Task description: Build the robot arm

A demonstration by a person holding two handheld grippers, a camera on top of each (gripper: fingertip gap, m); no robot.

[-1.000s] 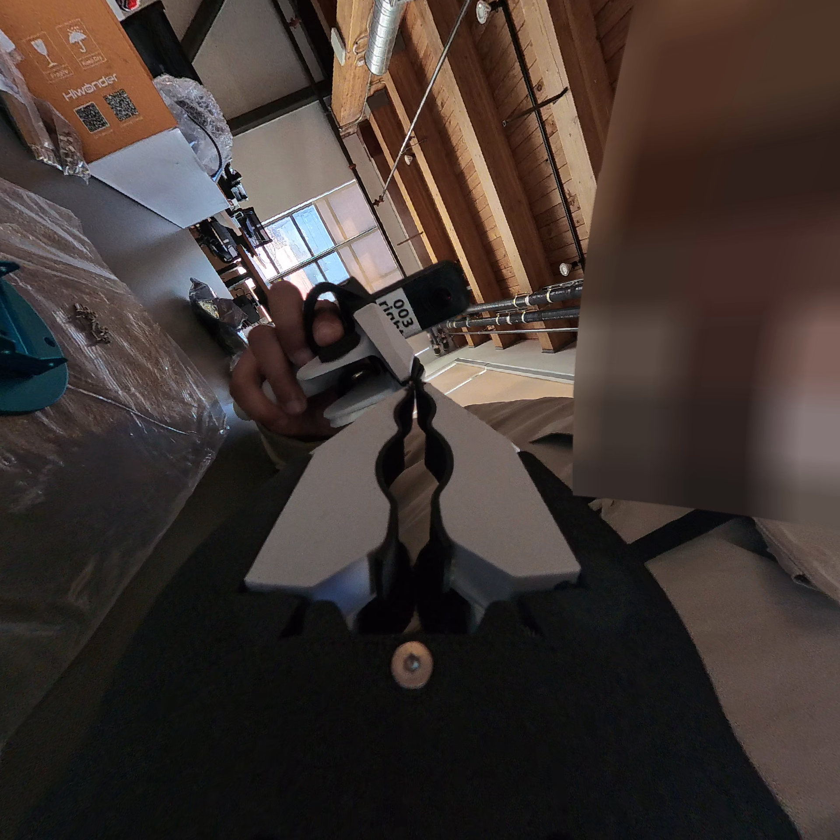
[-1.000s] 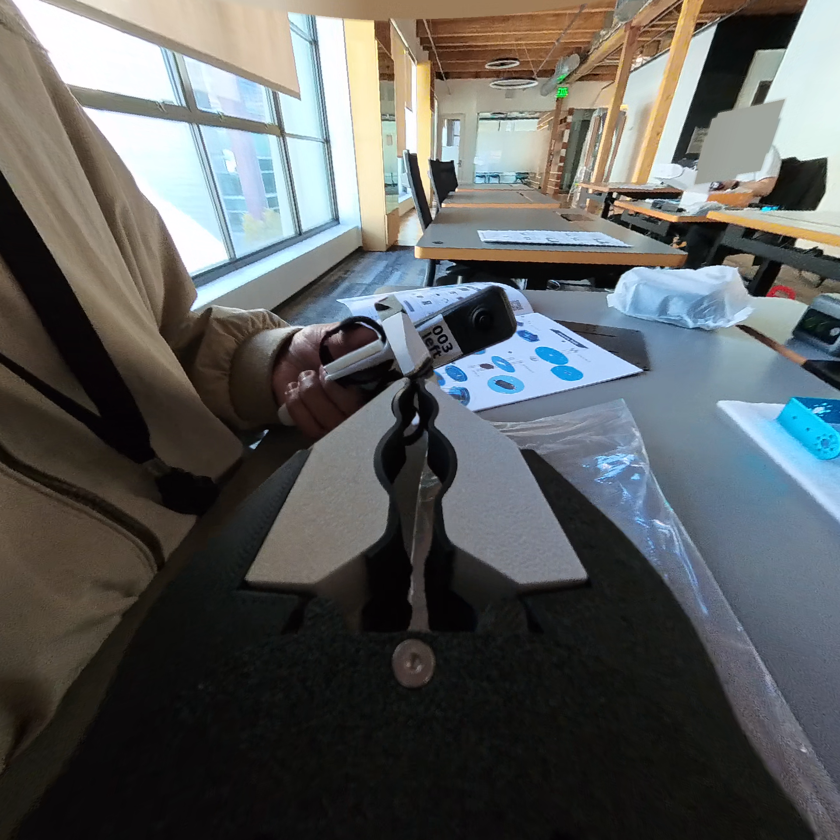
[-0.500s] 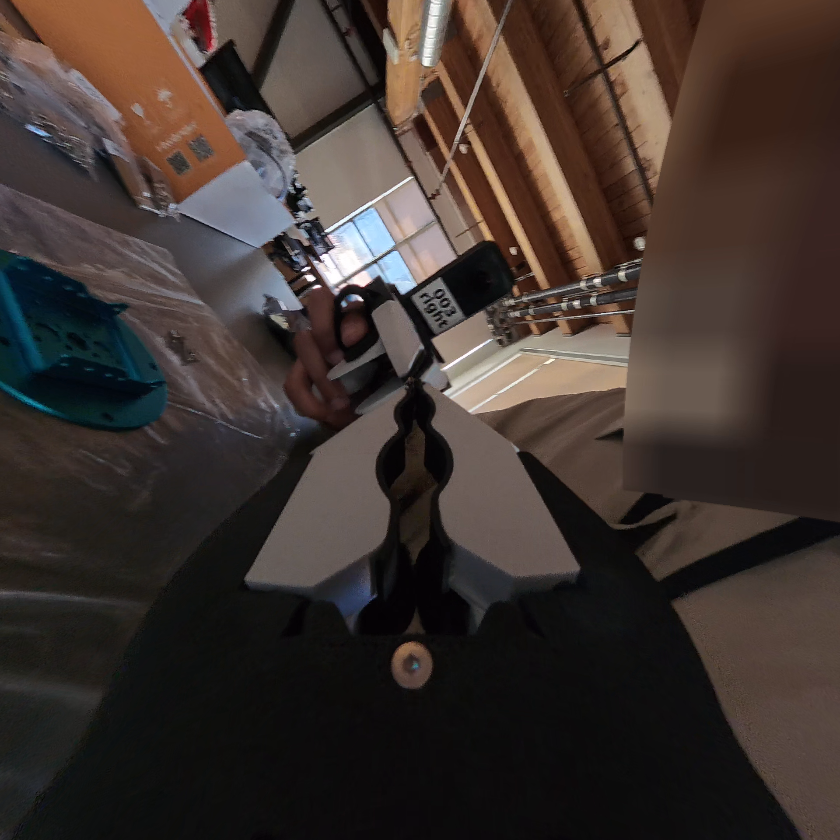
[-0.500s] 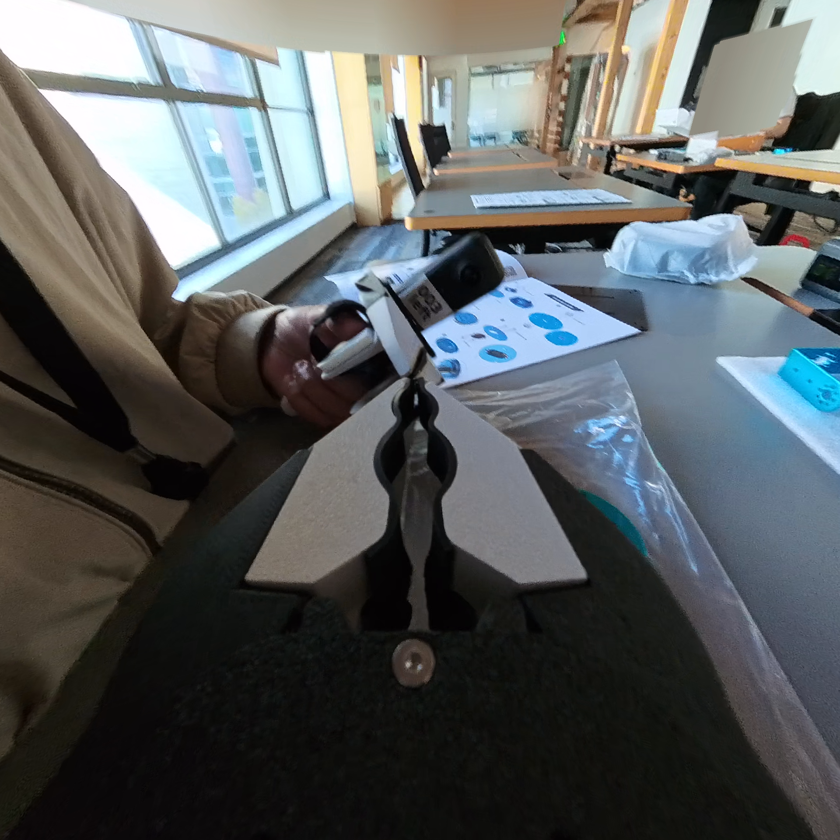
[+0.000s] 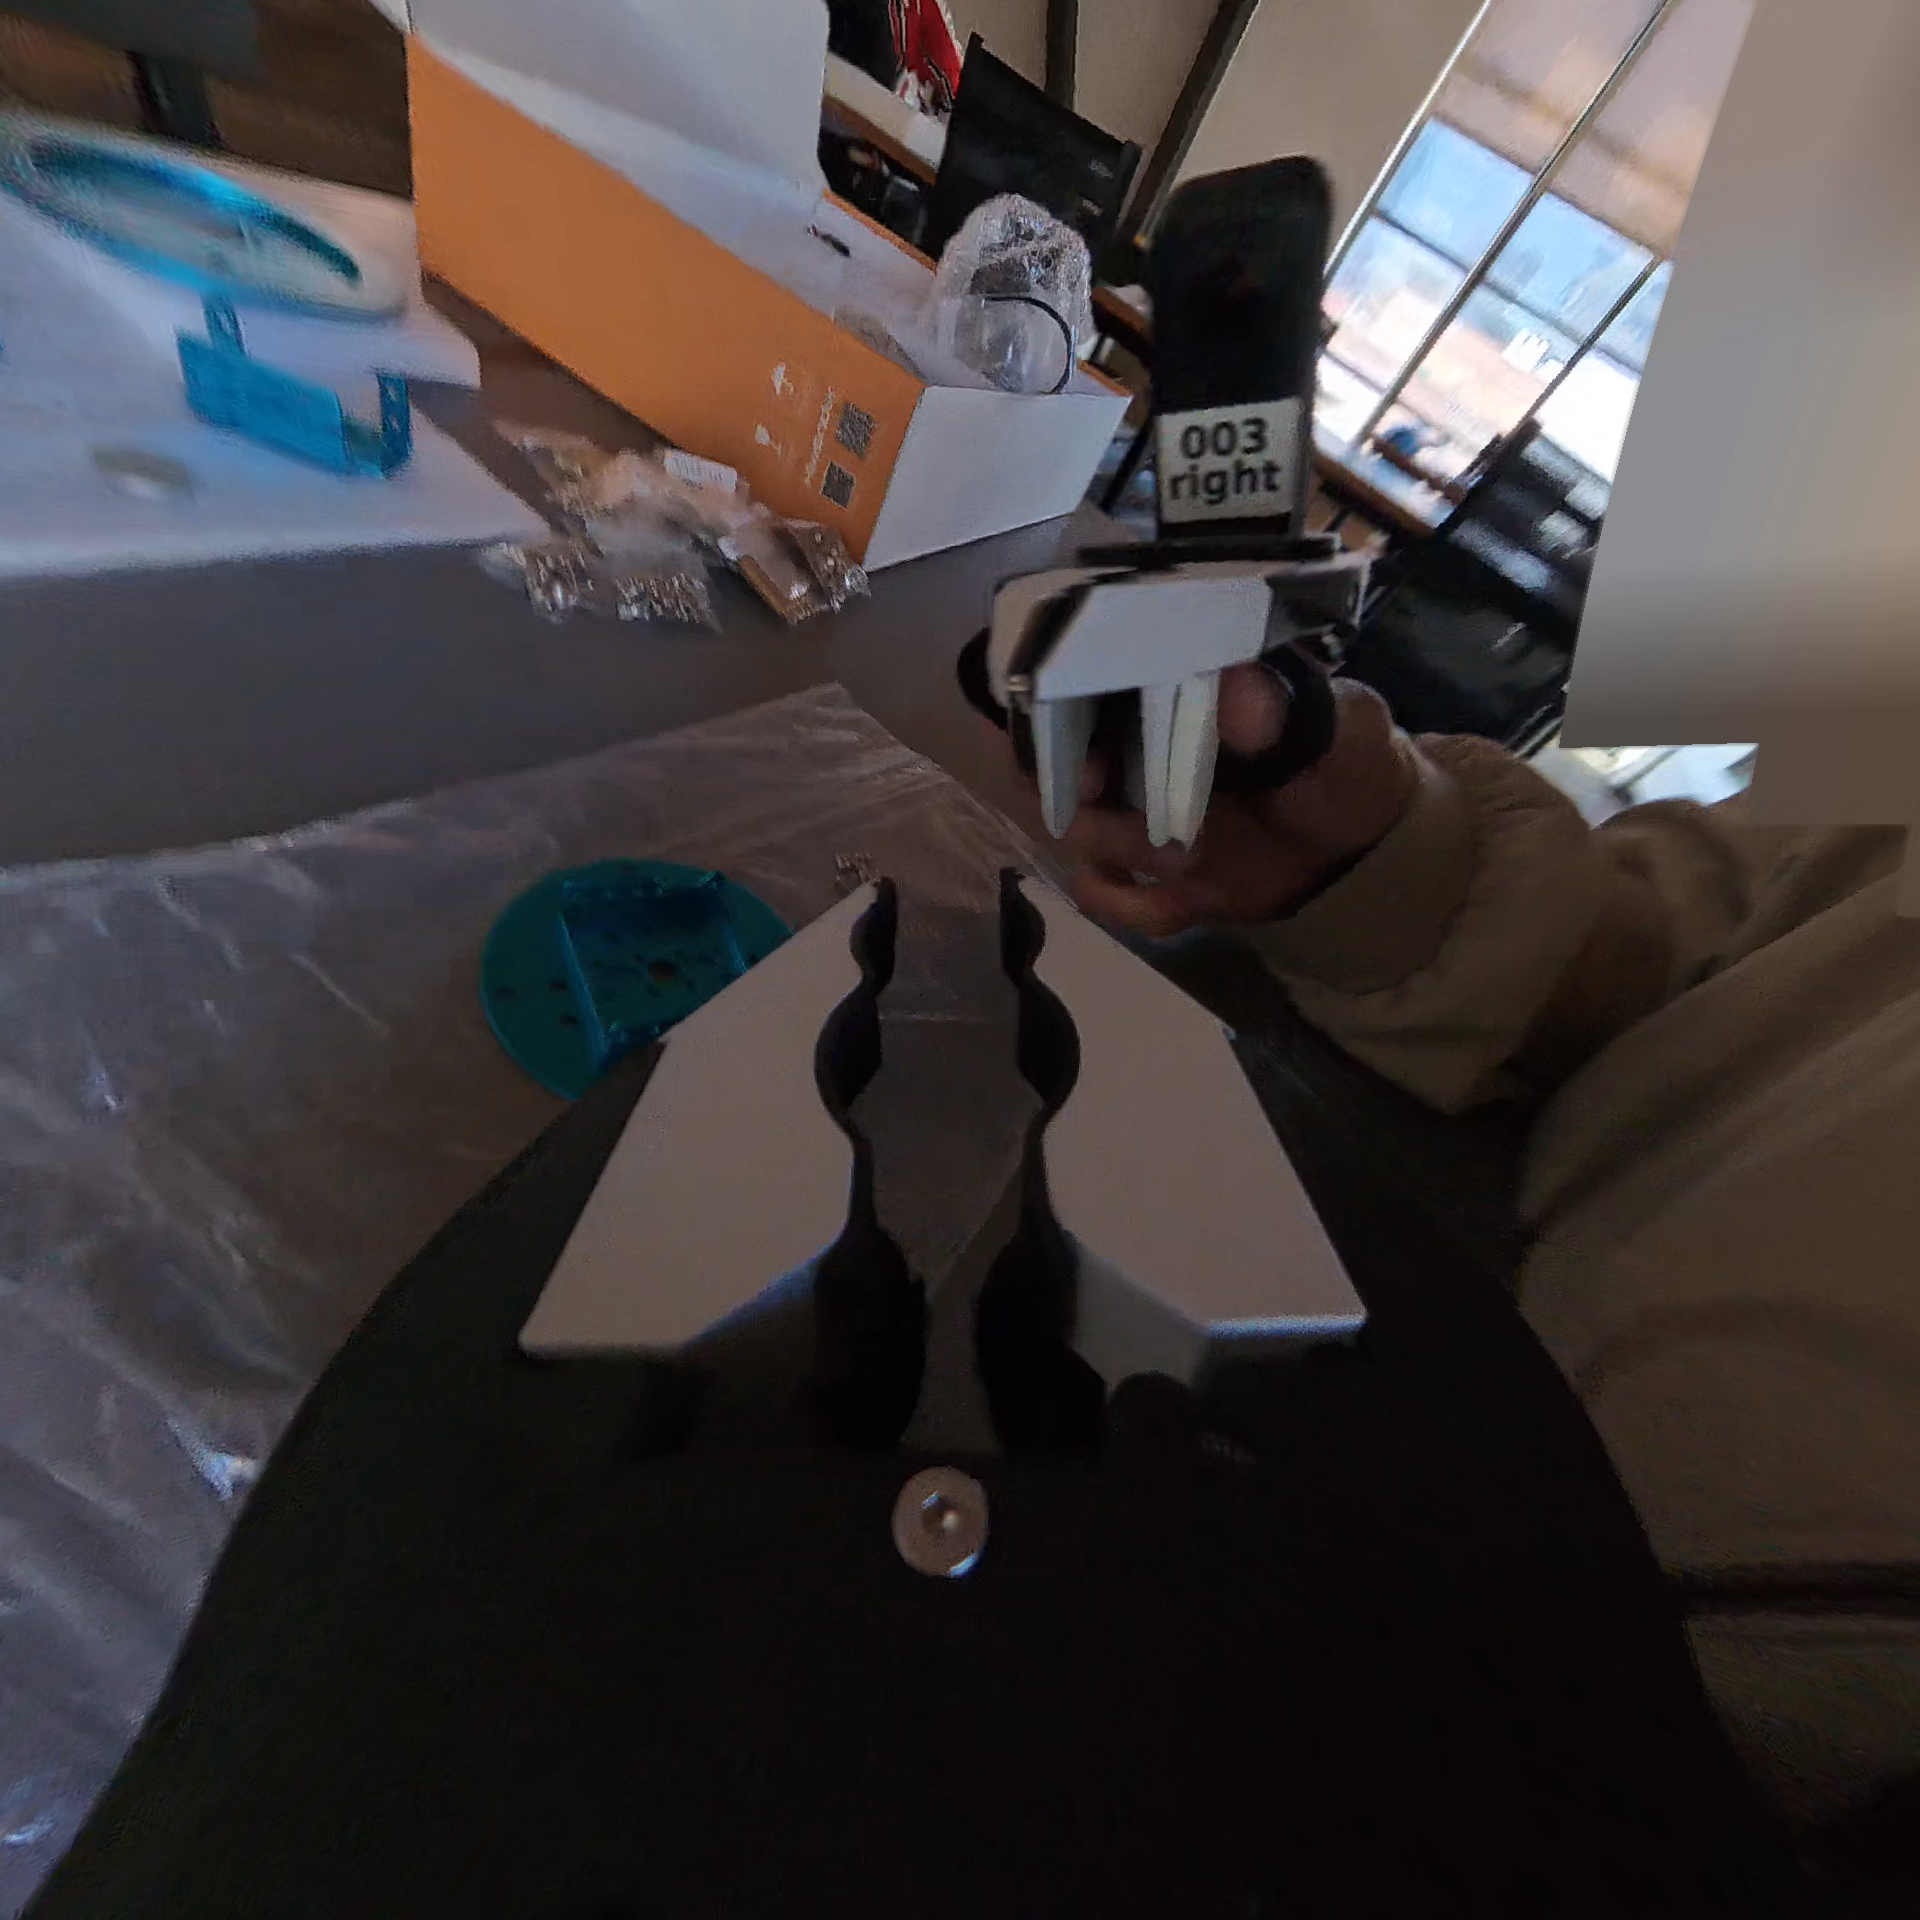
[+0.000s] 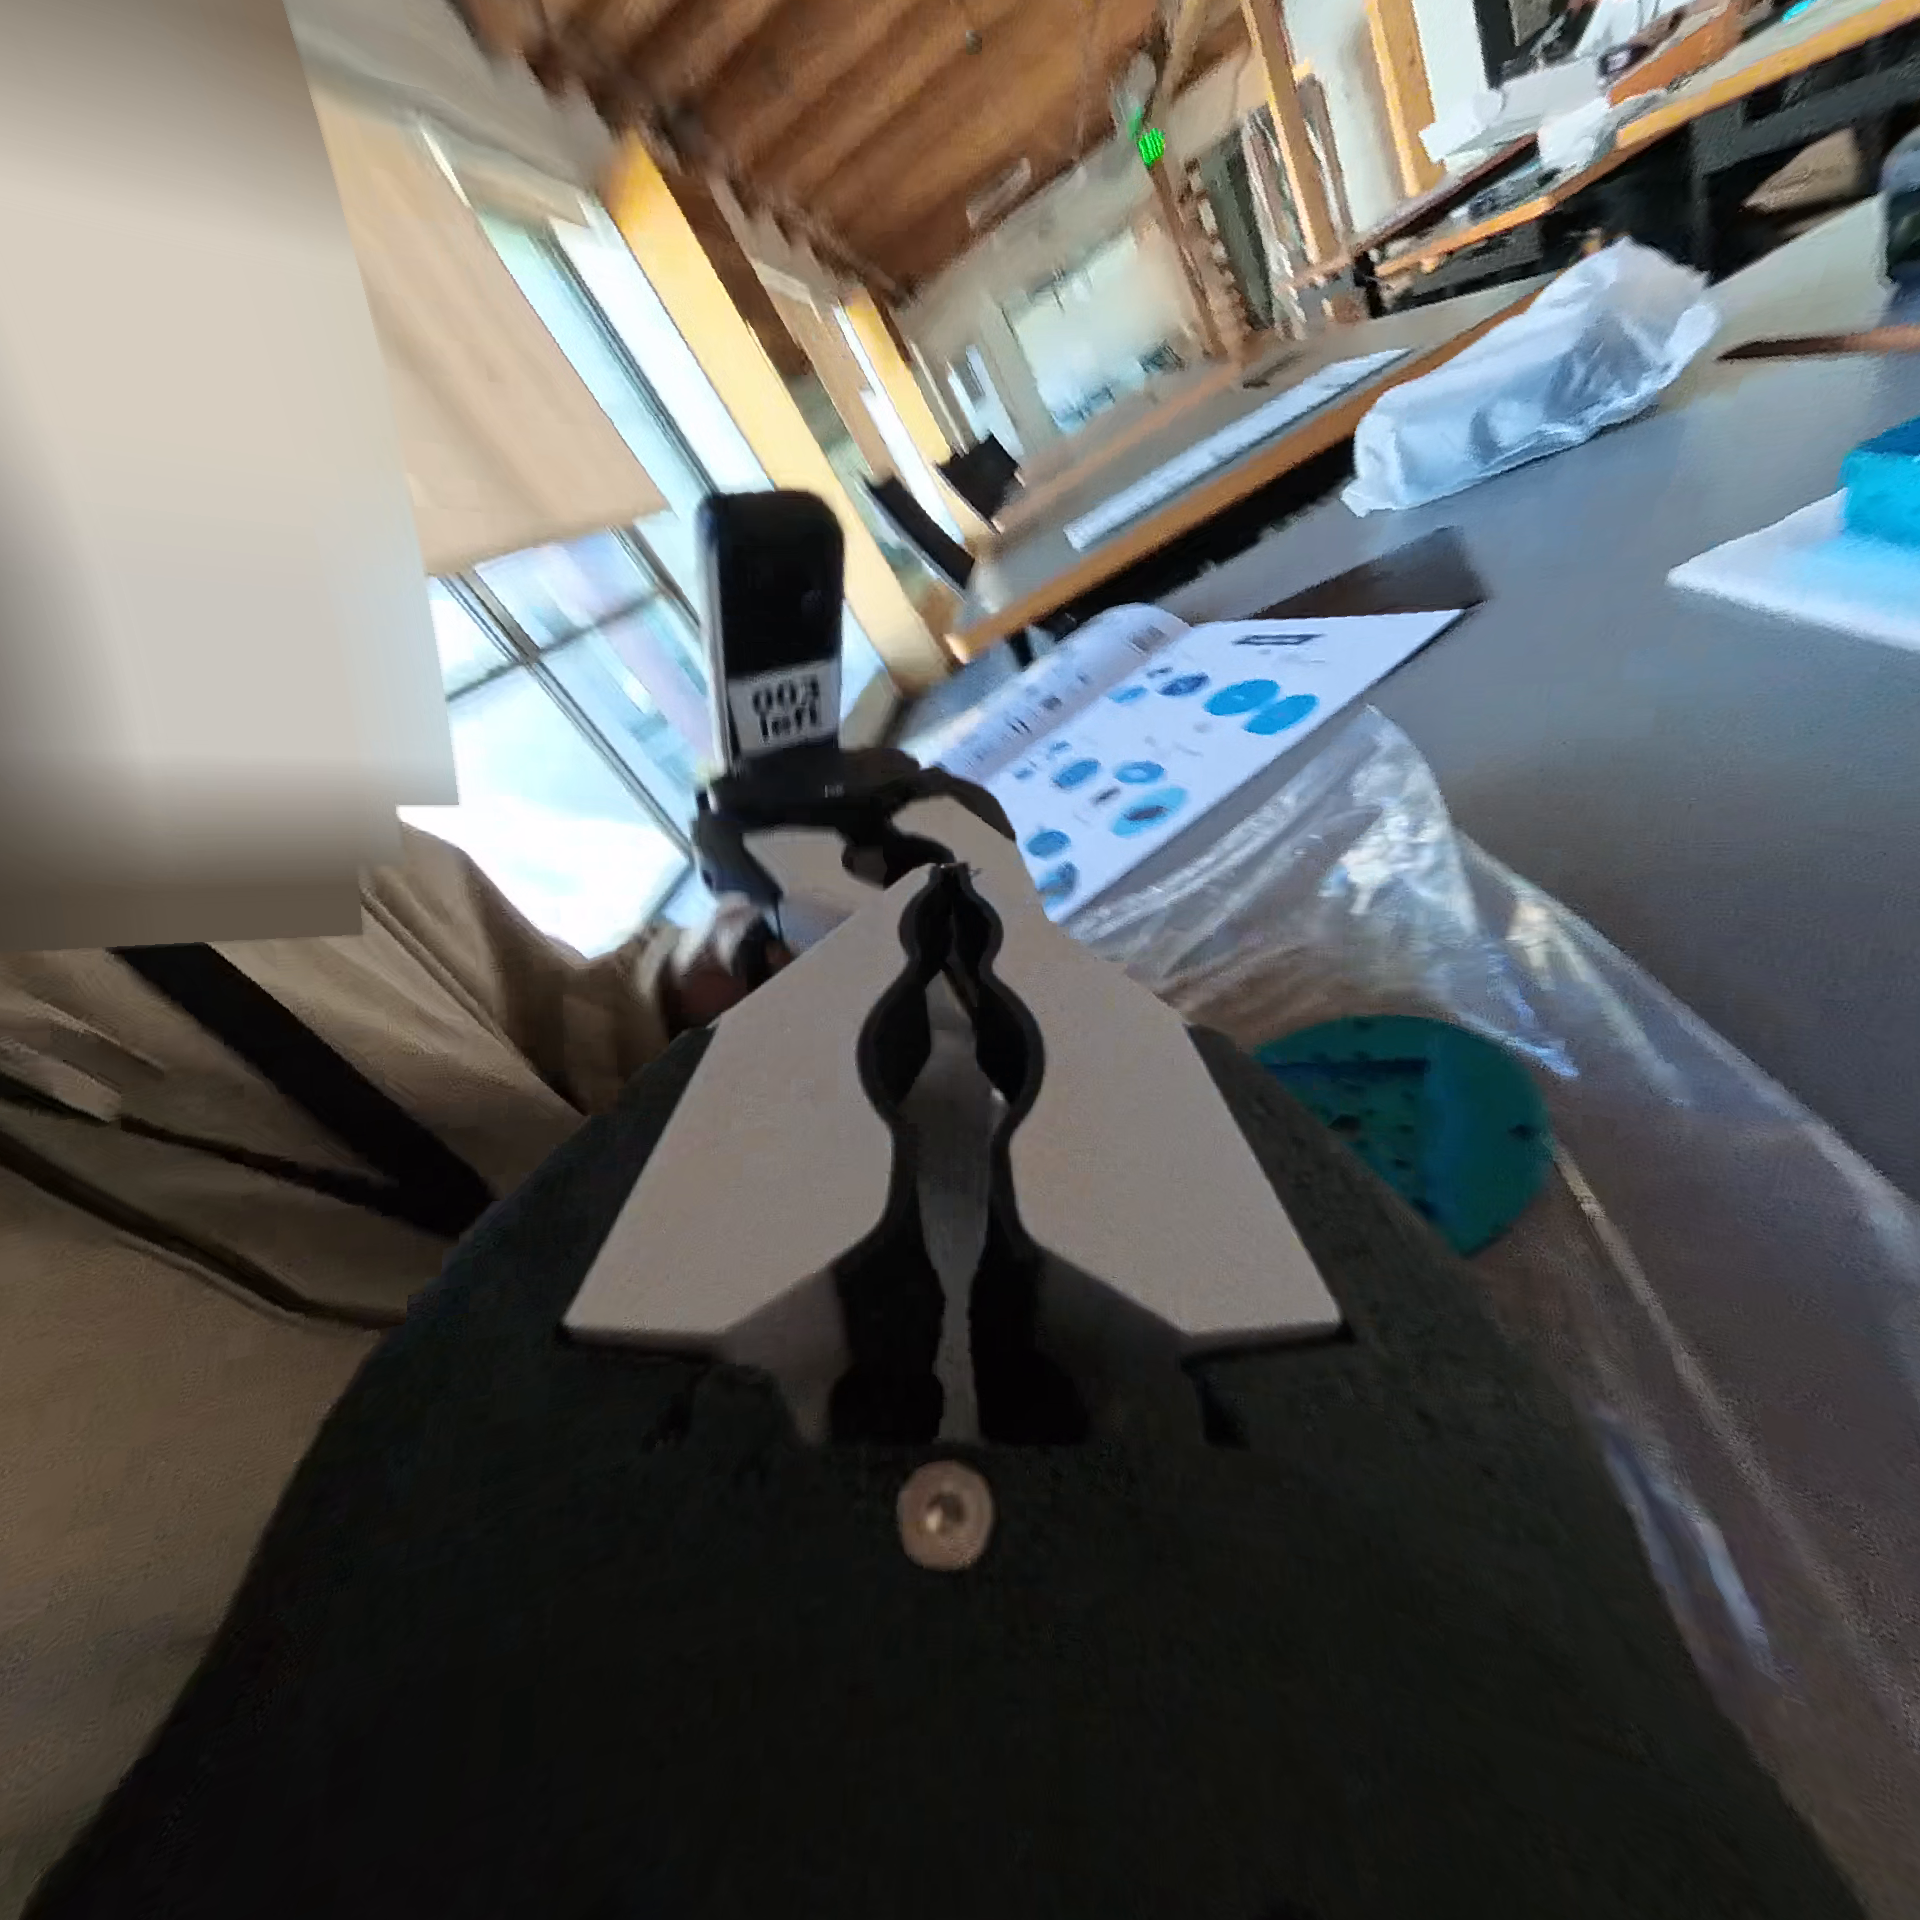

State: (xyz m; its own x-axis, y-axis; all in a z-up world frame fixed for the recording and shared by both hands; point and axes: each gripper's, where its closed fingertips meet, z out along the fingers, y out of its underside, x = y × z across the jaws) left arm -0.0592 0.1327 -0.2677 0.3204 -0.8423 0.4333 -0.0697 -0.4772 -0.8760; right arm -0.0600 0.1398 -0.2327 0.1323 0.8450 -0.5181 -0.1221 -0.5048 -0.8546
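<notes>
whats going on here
A person holds a pair of tongs in each hand above a grey table. The left tongs are open and hold nothing, nearest a teal round plate lying on clear plastic wrap. The right tongs look shut and empty. An orange box sits behind.

Left gripper (image 5: 940,883) jaws parted, nothing between. Right gripper (image 6: 948,876) tips closed together, empty. Both held facing each other, tips near.
</notes>
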